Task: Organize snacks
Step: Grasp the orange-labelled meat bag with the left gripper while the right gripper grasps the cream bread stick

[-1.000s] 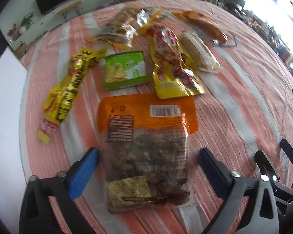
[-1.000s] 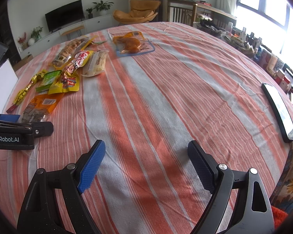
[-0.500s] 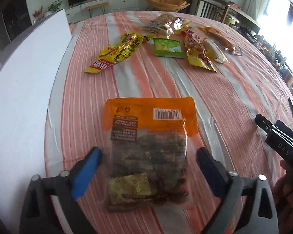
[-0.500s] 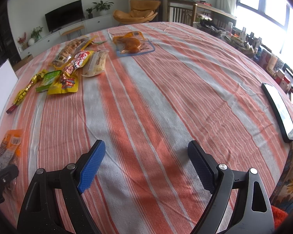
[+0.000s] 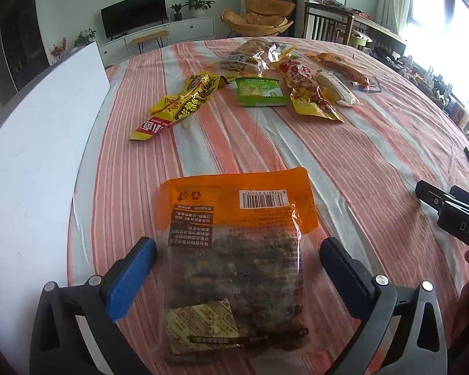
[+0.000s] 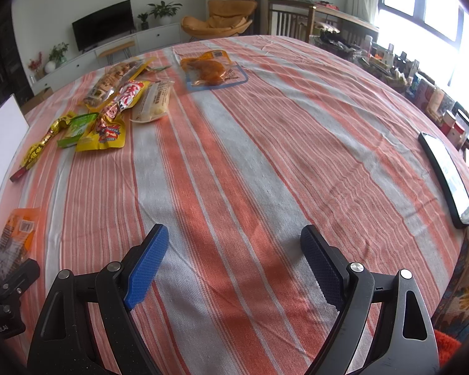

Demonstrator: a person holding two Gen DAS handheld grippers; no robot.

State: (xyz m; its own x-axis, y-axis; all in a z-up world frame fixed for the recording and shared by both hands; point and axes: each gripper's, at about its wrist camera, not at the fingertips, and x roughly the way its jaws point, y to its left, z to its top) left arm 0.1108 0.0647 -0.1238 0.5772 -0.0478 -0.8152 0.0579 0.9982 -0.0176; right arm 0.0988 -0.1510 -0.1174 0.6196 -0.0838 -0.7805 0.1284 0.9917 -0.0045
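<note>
The left hand-held gripper (image 5: 237,268) has just been opening its jaws, and now they stand wide on both sides of the orange snack bag (image 5: 234,250); the blue pads (image 5: 131,281) are apart from the bag's edges, so nothing is gripped. The bag lies flat on the striped tabletop (image 5: 375,156), barcode side up, close to the white board (image 5: 37,162) at the left.

The step in hand seems to be the release of this bag at its new place. To do it well, I would draw the gripper straight back and a little up, so that the pads do not catch the soft plastic and drag it out of line.

The right hand-held gripper (image 6: 234,265) hangs over bare cloth with jaws wide and empty.

Farther away lie the other snacks: the yellow packet (image 5: 184,103), the green packet (image 5: 261,92), the red-and-yellow pouch (image 5: 309,93) and the white bar (image 5: 334,89). These probably come next, one by one.
</note>
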